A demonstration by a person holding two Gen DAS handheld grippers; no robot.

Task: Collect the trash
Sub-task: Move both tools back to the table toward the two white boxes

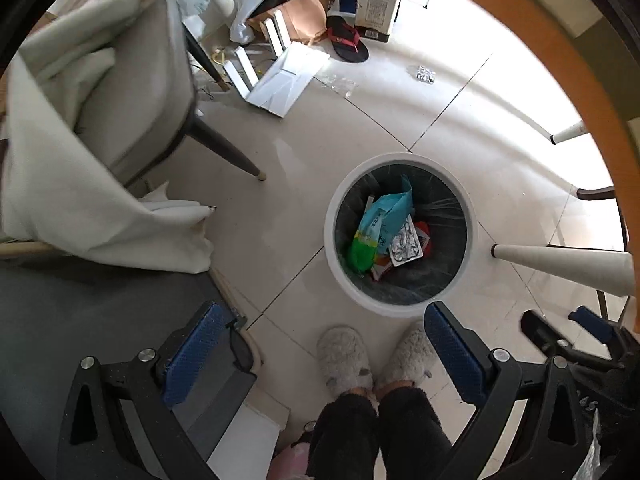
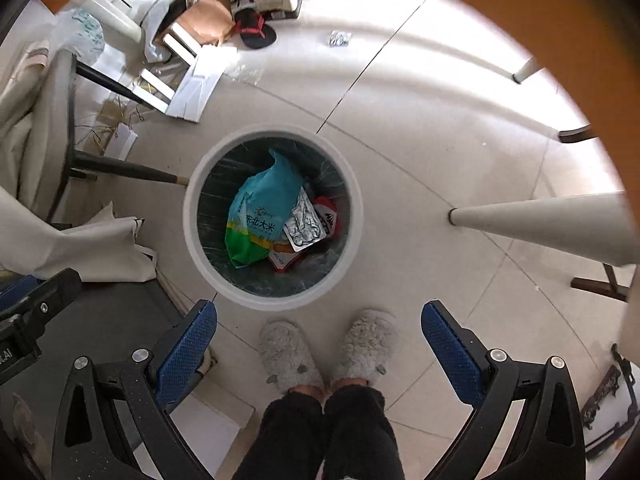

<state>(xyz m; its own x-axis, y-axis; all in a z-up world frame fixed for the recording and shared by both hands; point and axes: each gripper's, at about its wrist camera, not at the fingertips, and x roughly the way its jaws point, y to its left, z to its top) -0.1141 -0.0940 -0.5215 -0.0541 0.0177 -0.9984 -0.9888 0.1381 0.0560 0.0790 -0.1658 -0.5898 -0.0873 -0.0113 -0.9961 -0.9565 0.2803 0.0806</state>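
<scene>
Both the left tool [image 1: 320,354] and right tool [image 2: 320,350] gape wide and empty above the bin [image 2: 192,220], which already holds a rice bag [image 2: 260,216] and wrappers, while a foil packet [image 2: 340,38] lies on the floor at twelve o'clock, likely next.

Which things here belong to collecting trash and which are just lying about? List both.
Belongs to the job:
white bin
blue-green rice bag in it
silver foil wrapper in it
foil packet on the floor
left gripper, open
right gripper, open

Lying about:
red-strapped sandal
cardboard box
chair
fluffy slippers
</scene>
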